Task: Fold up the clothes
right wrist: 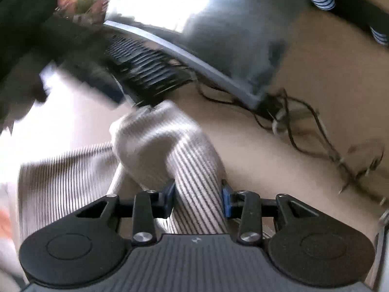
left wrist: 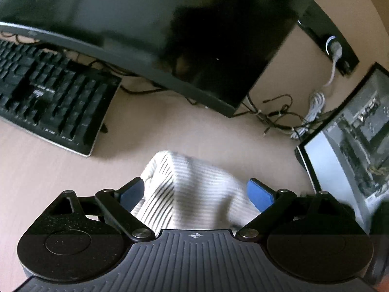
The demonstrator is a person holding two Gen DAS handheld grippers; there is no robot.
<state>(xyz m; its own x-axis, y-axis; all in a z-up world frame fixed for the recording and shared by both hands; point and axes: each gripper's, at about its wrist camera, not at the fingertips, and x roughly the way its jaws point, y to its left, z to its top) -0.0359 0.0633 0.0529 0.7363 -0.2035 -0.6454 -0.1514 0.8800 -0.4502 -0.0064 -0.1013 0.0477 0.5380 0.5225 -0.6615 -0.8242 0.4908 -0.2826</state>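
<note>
A white garment with thin dark stripes (left wrist: 192,189) lies bunched on the beige desk. In the left wrist view my left gripper (left wrist: 197,194) is open, its blue pads (left wrist: 259,194) wide apart on either side of the cloth's raised fold. In the right wrist view my right gripper (right wrist: 198,199) has its blue pads (right wrist: 226,202) pressed against a thick roll of the same striped garment (right wrist: 170,150), which rises in a hump ahead of the fingers and spreads flat to the left. This view is motion-blurred.
A black keyboard (left wrist: 48,97) lies at the far left, under a tilted dark monitor (left wrist: 158,29). Tangled black and white cables (left wrist: 304,114) lie at the back right. A second screen (left wrist: 352,146) stands at the right edge. A power strip (left wrist: 333,46) lies beyond.
</note>
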